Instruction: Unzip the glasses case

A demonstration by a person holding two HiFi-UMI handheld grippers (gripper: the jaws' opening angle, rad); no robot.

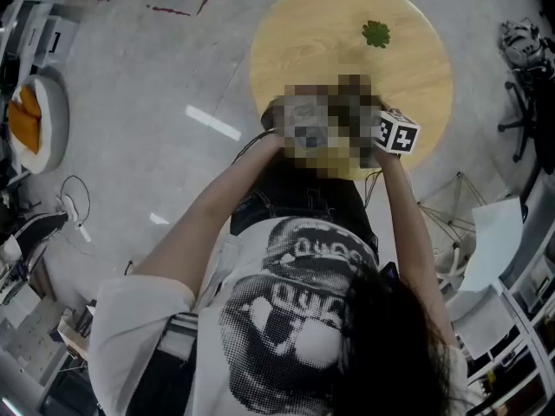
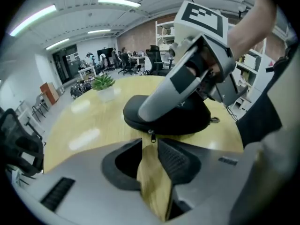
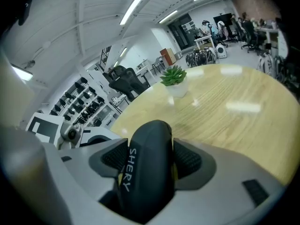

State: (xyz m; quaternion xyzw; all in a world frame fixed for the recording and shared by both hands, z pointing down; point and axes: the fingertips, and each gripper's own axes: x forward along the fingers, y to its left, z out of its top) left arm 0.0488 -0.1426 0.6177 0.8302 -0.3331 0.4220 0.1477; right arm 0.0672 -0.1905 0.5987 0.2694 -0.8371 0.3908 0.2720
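The black glasses case (image 2: 187,118) is held just above the round wooden table (image 1: 321,33), near its edge by the person. My right gripper (image 3: 149,149) is shut on the case (image 3: 150,172), one pad on each broad side, with the end lettered "SHERY" towards the camera. The left gripper view shows that gripper (image 2: 197,74) clamped over the case from the right. My left gripper (image 2: 151,146) is open with a narrow gap, its tips right below the case's small zipper pull (image 2: 151,135). The pads do not press on the pull. In the head view both grippers are mostly hidden by a mosaic patch.
A small potted green plant (image 1: 375,34) stands on the table's far side. A black office chair (image 2: 18,144) is beside the table on the left. White wire frames and shelving (image 1: 486,241) stand to the person's right, and an orange and white seat (image 1: 35,120) far left.
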